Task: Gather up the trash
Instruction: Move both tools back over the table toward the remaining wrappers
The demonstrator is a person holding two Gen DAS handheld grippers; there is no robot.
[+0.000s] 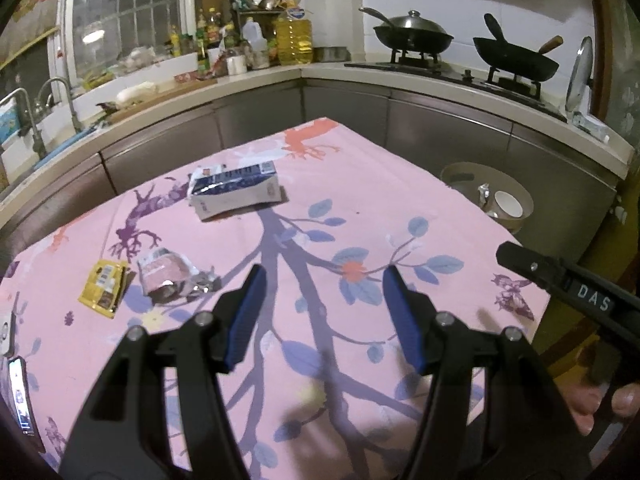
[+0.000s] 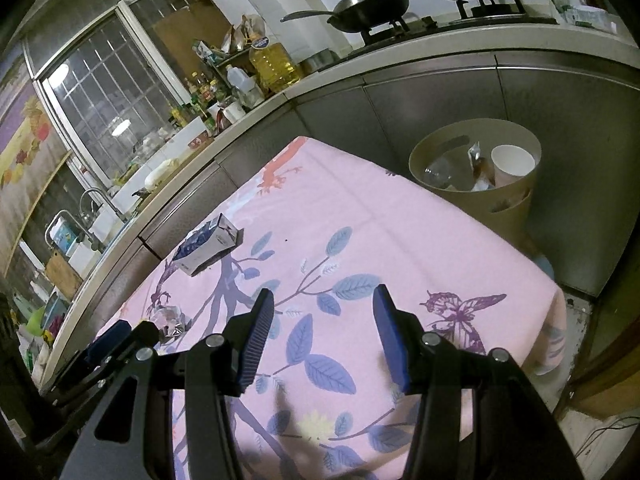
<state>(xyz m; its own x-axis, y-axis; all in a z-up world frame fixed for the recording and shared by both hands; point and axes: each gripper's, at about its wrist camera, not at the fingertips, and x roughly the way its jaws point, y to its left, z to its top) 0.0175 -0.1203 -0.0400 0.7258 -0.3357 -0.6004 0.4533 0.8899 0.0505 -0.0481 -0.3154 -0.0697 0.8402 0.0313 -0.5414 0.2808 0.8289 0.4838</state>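
A blue and white carton (image 1: 234, 191) lies on its side on the pink flowered tablecloth (image 1: 360, 208), far ahead of my left gripper (image 1: 324, 276). That gripper stands open over bare cloth with nothing between its blue pads. Left of it lie a crumpled pink foil wrapper (image 1: 170, 276) and a yellow packet (image 1: 103, 288). My right gripper (image 2: 323, 298) is also open and empty above the cloth. From the right wrist view the carton (image 2: 206, 246) is up and to the left, and the foil wrapper (image 2: 170, 318) shows beside the left gripper's tip. A beige waste bin (image 2: 476, 176) holding trash stands beyond the table's right edge.
A kitchen counter (image 1: 256, 80) wraps around behind the table, with a sink (image 1: 24, 128), bottles, an oil jug (image 1: 294, 36) and two woks (image 1: 412, 34) on a stove. A phone (image 1: 22, 396) lies at the table's left edge. A person's fingers (image 1: 600, 404) hold the right tool.
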